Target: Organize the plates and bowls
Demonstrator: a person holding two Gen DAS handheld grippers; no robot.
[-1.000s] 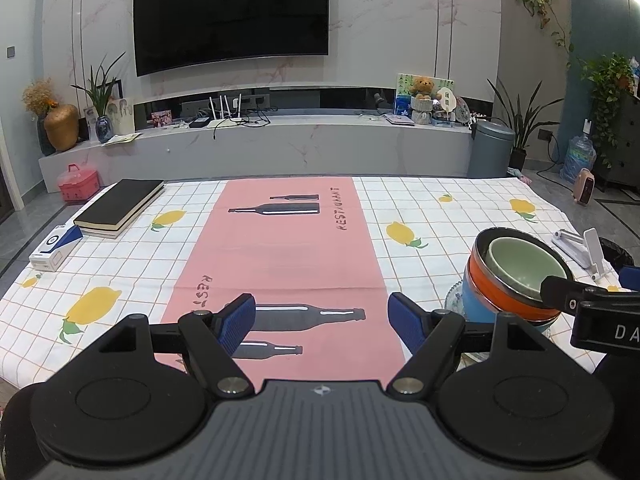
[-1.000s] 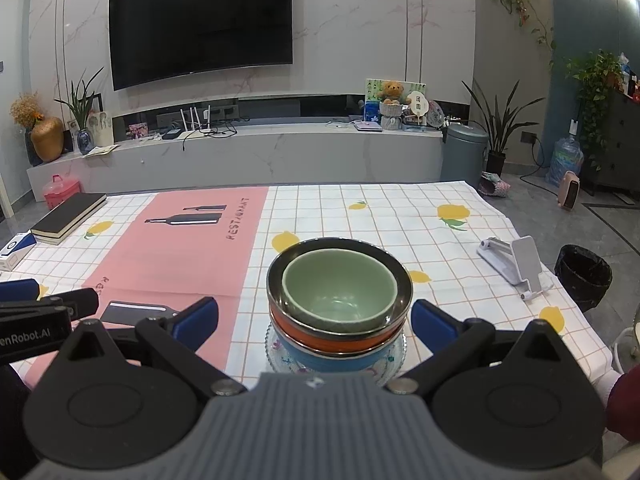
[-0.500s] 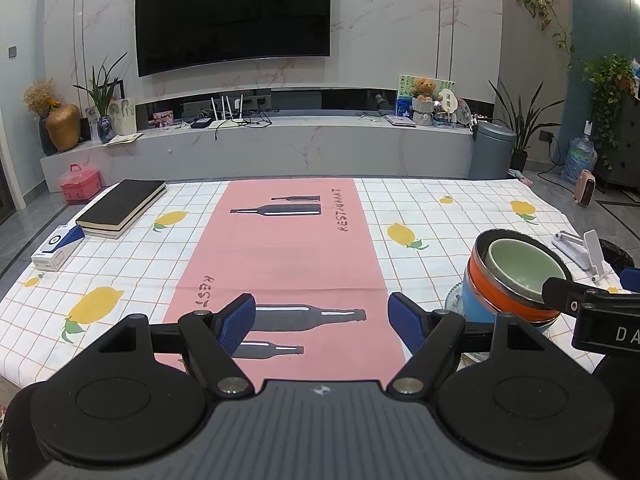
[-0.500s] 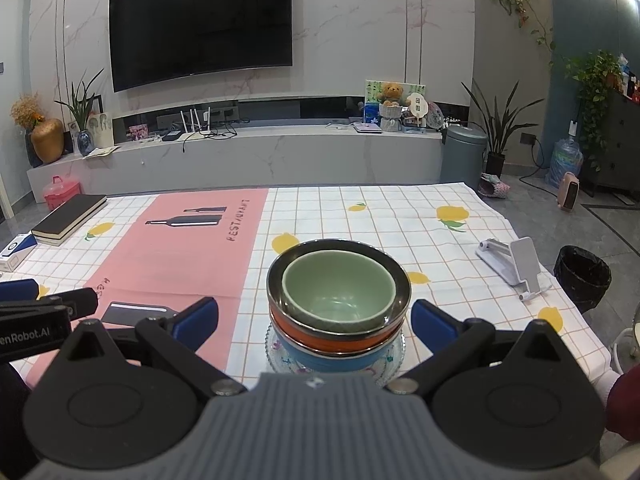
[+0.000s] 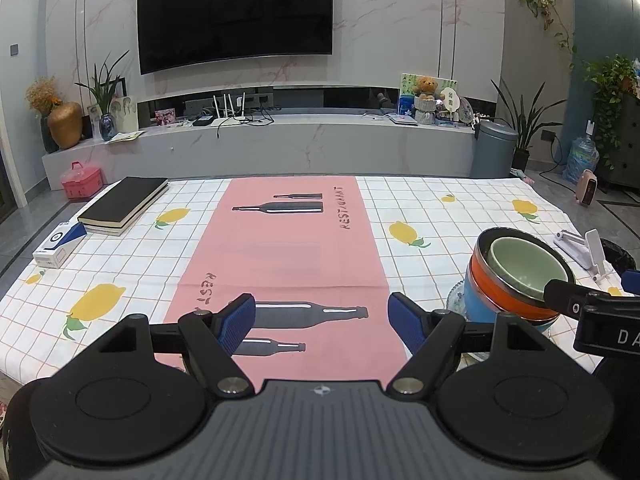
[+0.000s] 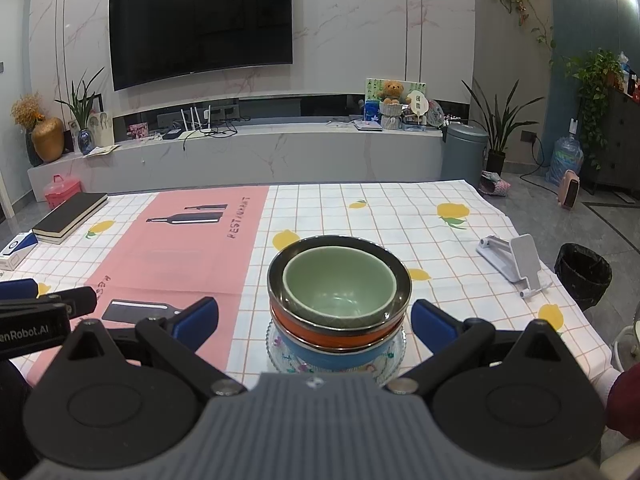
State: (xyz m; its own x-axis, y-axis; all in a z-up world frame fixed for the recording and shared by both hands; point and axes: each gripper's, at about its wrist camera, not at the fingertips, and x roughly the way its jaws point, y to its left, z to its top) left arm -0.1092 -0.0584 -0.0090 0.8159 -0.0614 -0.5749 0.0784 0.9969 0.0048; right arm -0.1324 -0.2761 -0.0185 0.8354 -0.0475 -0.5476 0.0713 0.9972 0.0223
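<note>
Both tools gape empty — right tool straddling the bowl stack at lower centre — a lopsided squeeze might topple it.

A pale green bowl sits upright inside a metal-rimmed orange bowl; that nests in a blue bowl; the stack stands on a patterned glass plate on the checked cloth.
</note>
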